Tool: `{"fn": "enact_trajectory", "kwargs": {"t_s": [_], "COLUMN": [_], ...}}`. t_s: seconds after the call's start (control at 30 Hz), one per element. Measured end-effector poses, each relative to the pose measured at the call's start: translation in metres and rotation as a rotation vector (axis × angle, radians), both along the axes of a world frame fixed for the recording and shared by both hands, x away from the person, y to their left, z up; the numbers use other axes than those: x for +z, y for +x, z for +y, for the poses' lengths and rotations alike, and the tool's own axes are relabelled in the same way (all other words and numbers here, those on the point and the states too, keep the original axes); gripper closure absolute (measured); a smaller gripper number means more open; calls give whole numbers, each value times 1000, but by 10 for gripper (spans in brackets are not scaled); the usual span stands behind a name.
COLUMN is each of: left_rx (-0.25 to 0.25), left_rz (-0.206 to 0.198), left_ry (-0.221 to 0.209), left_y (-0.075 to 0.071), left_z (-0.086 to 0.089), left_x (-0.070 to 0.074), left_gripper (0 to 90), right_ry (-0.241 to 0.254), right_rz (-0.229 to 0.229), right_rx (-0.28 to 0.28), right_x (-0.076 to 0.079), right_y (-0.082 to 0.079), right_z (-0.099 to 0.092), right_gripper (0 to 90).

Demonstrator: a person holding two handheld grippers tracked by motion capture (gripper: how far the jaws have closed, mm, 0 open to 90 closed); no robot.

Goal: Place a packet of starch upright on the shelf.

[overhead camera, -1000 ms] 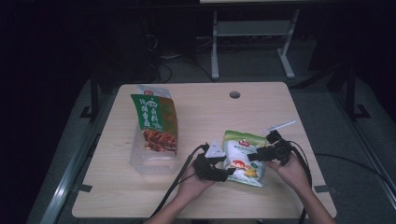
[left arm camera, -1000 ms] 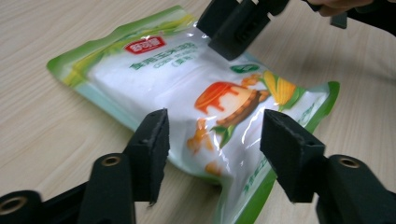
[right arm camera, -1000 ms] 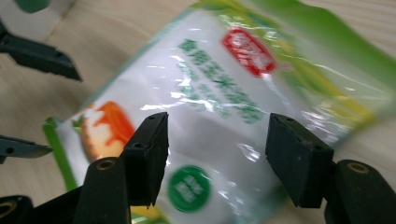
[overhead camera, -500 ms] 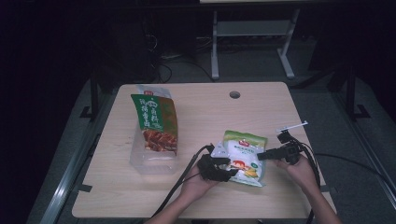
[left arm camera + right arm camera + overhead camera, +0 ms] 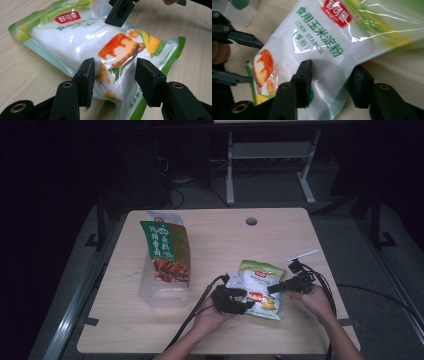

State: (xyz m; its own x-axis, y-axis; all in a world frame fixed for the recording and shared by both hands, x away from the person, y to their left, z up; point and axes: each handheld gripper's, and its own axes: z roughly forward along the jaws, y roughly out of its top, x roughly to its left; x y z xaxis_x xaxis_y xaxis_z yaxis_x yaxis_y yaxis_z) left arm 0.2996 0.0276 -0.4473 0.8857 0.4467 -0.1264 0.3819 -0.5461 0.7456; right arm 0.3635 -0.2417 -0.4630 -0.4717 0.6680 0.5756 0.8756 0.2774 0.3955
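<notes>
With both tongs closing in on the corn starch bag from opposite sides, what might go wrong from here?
1. The corn starch bag is glossy and bulging; the left tongs straddle a puffed lower edge and, having just been closing, may slide off rather than pinch.
2. The right tongs have also just been closing across the opposite edge; squeezing from both sides could buckle the pouch or strain a seam.
</notes>
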Motion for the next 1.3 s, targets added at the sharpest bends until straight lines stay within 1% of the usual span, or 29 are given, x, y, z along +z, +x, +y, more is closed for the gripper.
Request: {"fn": "enact_trajectory", "kwargs": {"t_s": [0.1,0.13,0.17,0.2,0.3,0.33,0.37,0.4,0.43,0.5,0.53,0.57,0.6,0.63,0.67,0.7,0.77,0.83,0.87,0.9,0.97,1.0,1.07,1.13,1.17,1.2,1.27,1.3], "left_rx": [-1,0,-1,-1,-7,-8,-8,-8,0,0,4,2,-6,5,5,6,20,29,29,32,42,44,49,53,64,72,92,95], "left_rz": [-4,-3,-3,-4,-7,-9,-9,-9,-12,-10,-7,-6,-6,3,-1,-8,-13,-10,-10,-8,-5,-1,2,2,1,11,50,55], "left_ry": [-2,-1,-1,-2,5,7,8,8,1,3,1,3,15,7,10,17,6,-3,-3,-6,-13,-23,-26,-29,-34,-37,-50,-50], "left_y": [0,0,0,0,0,0,0,0,-1,-2,-2,-2,-1,-2,-2,-3,-3,-3,-3,-3,-4,-3,-2,-3,-3,-3,0,1], "left_z": [0,0,0,0,0,0,1,1,0,1,1,1,2,3,5,7,10,13,13,15,18,19,20,20,21,21,23,23], "left_x": [-1,-1,-1,-1,-1,-1,-1,-1,-2,-1,-1,-1,-1,-1,0,1,2,4,4,4,5,5,5,5,4,4,2,2], "left_gripper": [504,504,504,504,503,503,502,502,502,501,499,494,479,465,457,451,446,435,432,429,416,407,414,401,386,358,290,257], "right_ry": [0,4,12,10,12,4,6,6,-1,-8,-12,-21,-25,-23,-18,-13,-15,-27,-27,-38,-36,-37,-52,-56,-54,-51,-47,-46], "right_rz": [9,16,24,24,32,26,24,24,14,5,-7,-10,-23,-33,-28,-45,-80,-112,-112,-139,-163,-176,-203,-222,-224,-235,-253,-263], "right_rx": [28,30,26,27,16,18,18,18,26,27,28,30,37,40,28,35,38,53,53,62,72,86,100,103,98,104,113,118], "right_x": [2,2,0,-1,-2,-2,-1,-1,0,2,3,5,6,9,14,18,28,39,39,48,56,59,62,64,65,66,69,70], "right_y": [2,3,3,4,4,4,4,4,4,4,3,3,3,3,2,2,0,-2,-2,-3,-5,-6,-8,-10,-11,-12,-15,-16], "right_z": [4,4,3,2,2,3,3,3,4,5,5,6,6,6,6,6,8,12,12,16,19,21,23,24,24,24,25,24], "right_gripper": [609,615,637,671,703,761,806,806,828,844,848,851,852,854,855,856,857,859,859,861,861,861,861,862,862,862,862,861]}}
